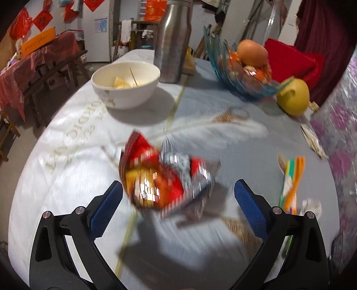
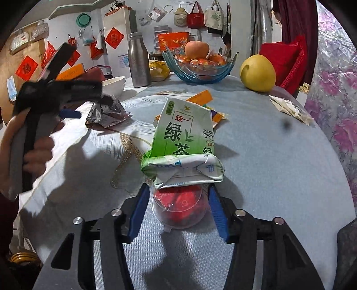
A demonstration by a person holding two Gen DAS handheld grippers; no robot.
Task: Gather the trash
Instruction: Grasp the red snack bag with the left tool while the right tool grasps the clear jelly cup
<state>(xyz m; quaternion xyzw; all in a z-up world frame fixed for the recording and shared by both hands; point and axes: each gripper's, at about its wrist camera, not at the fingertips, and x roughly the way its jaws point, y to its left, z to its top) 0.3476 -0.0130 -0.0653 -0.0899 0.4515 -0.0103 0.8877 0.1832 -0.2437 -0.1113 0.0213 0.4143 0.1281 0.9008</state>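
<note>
On the pale tablecloth (image 2: 279,156), a crushed green tea carton (image 2: 185,142) is lying at twelve o'clock of the right gripper (image 2: 177,209), pinching a red-filled clear cup (image 2: 178,207), while the left gripper (image 1: 178,200) is spreading wide around a red snack wrapper (image 1: 160,176).

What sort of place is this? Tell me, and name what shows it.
Most likely a lived-in home, at a cloth-covered dining table. A blue glass fruit bowl and a steel flask stand on it, red paper charms hang on the wall, and tote bags hang above.
</note>
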